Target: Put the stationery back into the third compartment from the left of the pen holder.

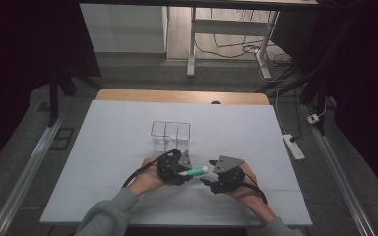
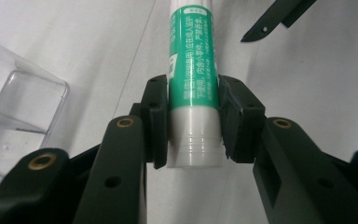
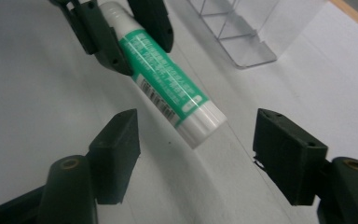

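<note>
While the left hand-held gripper (image 1: pixel 189 169) pinches the white base end of a green-and-white cylindrical glue stick (image 2: pixel 192 84) between its black pads (image 2: pixel 157 119), the stick juts out level from those jaws toward the right, held just above the white table (image 1: pixel 108 132). Behind this gripper, close beyond its tips, stands a clear plastic compartment organiser (image 1: pixel 171 135), empty as far as I can tell. Further right, the right hand-held gripper (image 3: pixel 196 158) faces the stick's free white cap end (image 3: pixel 205 123), jaws spread wide with one on either side of it and neither pad touching; no grip is made there.

By my reading, this is the step of taking hold of the cap, either to pull it off or to pass the stick across. The next move calls for the right gripper to slide forward so the cap sits squarely between its pads, then squeeze, while the left keeps the body steady and level.
</note>
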